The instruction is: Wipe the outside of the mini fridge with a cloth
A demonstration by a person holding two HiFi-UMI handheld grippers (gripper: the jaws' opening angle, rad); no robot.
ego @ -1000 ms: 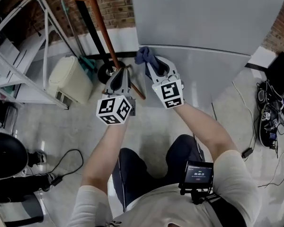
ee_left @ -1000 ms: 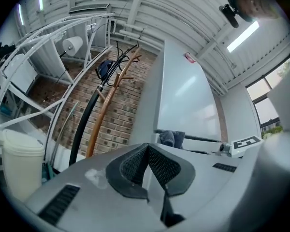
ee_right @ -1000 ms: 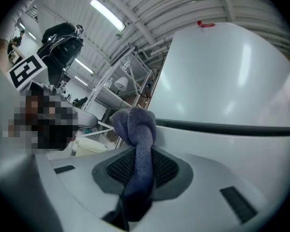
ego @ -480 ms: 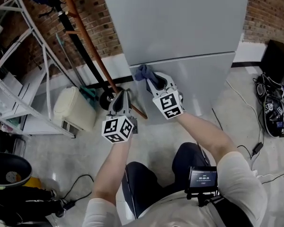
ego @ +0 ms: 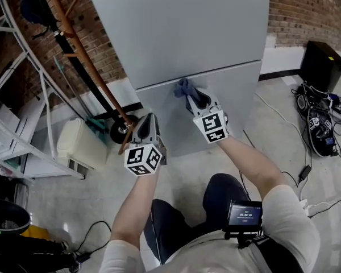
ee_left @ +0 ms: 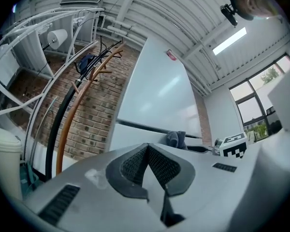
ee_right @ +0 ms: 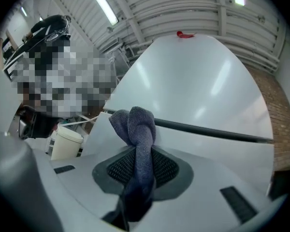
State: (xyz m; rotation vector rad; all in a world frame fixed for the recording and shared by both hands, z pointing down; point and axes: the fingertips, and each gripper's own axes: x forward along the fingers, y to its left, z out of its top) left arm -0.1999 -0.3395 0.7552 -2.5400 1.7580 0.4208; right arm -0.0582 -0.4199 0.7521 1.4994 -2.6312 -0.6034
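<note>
- One wiping stroke: right gripper [ego: 197, 99] fingers clamped cloth [ego: 183, 87] at mini fridge [ego: 176, 33] seam, 12 o'clock.
- Left gripper [ego: 148, 120] fingers were shut, empty.
- Next probably needed sideways sweep.

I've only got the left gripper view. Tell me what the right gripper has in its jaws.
Observer: The right gripper is shut on the blue-grey cloth, which bunches up past the jaw tips.
Operator: Say where that cloth is on the fridge.
Observer: In the head view it sits at the seam between the two doors of the mini fridge, left of the middle, and looks pressed against it.
Operator: Report the floor to the right of the fridge.
Observer: Tangled cables and black gear lie there on the floor.
</note>
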